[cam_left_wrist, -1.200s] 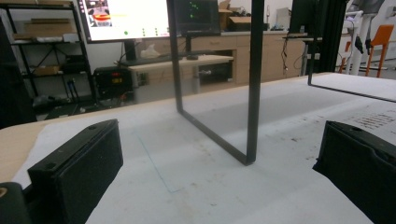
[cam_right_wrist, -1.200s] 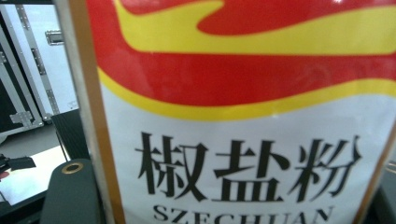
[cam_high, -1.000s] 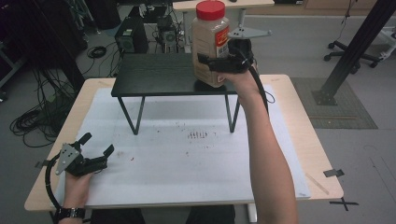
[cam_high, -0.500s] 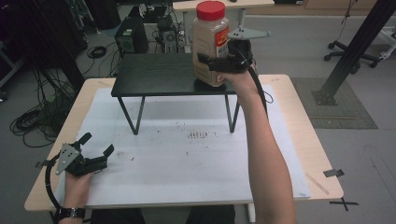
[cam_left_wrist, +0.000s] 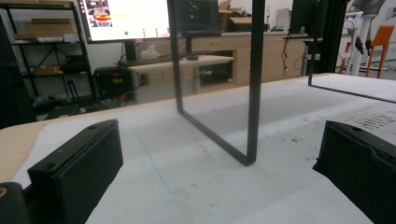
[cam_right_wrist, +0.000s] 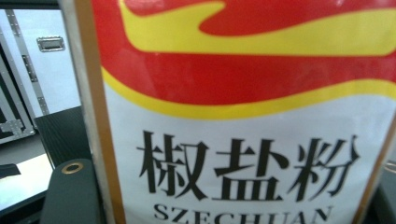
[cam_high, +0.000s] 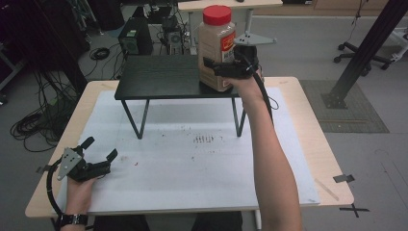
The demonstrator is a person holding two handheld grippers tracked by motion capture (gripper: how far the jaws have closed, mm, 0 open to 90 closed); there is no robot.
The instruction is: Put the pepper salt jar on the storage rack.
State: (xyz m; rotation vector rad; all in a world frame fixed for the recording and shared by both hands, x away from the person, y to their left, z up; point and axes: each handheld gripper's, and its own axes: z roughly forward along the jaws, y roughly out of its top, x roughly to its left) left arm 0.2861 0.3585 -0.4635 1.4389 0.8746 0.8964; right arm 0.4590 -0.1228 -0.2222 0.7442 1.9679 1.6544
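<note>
A white sheet (cam_high: 192,163) covers the table (cam_high: 312,144) across the middle of the high view. A black stand (cam_high: 159,77) on thin legs sits in the upper centre. On its right end stands 1 tall spice jar (cam_high: 216,48) with a red lid, upright; its label fills the right gripper view. The right gripper (cam_high: 226,67) clamps the jar's lower half. At lower left, the left gripper (cam_high: 98,154) rests on the sheet, its 2 jaws spread wide, nothing between them.

Even, dim indoor light with soft shadows; the jar label (cam_right_wrist: 243,140) looms slightly blurred up close.
</note>
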